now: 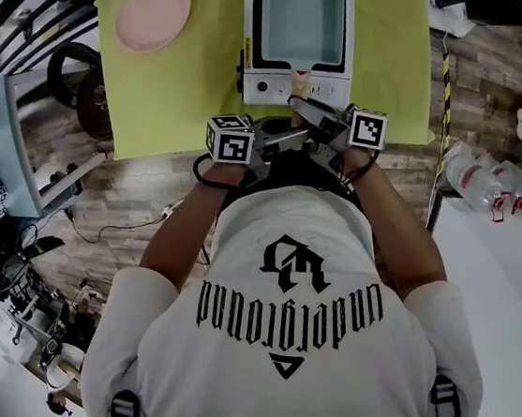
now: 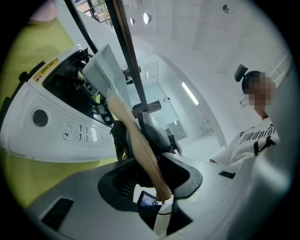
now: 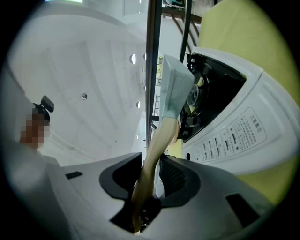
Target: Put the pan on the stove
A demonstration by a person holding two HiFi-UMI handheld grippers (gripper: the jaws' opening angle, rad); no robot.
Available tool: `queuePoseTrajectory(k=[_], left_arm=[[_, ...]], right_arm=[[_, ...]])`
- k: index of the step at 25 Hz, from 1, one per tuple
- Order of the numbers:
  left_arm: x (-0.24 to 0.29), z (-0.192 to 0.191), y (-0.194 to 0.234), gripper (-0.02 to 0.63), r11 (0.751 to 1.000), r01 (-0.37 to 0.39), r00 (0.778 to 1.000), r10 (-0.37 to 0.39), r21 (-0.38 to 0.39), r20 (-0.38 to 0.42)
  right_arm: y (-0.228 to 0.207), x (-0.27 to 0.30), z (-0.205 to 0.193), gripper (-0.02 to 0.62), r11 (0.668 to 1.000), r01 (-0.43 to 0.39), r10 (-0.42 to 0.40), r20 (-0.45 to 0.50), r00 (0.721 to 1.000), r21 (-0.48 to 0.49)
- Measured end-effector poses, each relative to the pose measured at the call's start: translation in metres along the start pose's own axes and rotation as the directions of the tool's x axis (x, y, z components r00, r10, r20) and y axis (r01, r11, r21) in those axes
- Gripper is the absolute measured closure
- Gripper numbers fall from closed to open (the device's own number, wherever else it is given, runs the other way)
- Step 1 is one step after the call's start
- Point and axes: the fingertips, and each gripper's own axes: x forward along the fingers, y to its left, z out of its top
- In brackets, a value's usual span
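Clamping the pan's (image 1: 301,19) handle (image 2: 140,145) are left tool (image 2: 152,173) and right tool (image 3: 147,177); stove (image 1: 257,84) beneath, plate (image 1: 153,12) well apart.

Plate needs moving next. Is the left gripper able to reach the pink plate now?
Probably not yet: the left gripper is shut on the pan handle. Once freed, only bare mat lies between it and the plate.
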Motion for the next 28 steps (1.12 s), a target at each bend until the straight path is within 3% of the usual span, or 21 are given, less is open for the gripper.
queuePoseTrajectory(k=[9,28], left_arm=[[-0.002,0.003,0.024,0.453,1.000,-0.006,1.000,0.006,-0.023,0.009],[0.001,-0.003,0.035,0.448,0.998,-0.008,1.000,0.009,-0.066,0.013]], right_arm=[[-0.024,0.007,0.005,0.468,1.000,0.013,-0.013,0.004,1.000,0.027],[-0.033,0.007,0.002,0.463,0.999,0.038,-0.037,-0.016,0.999,0.031]])
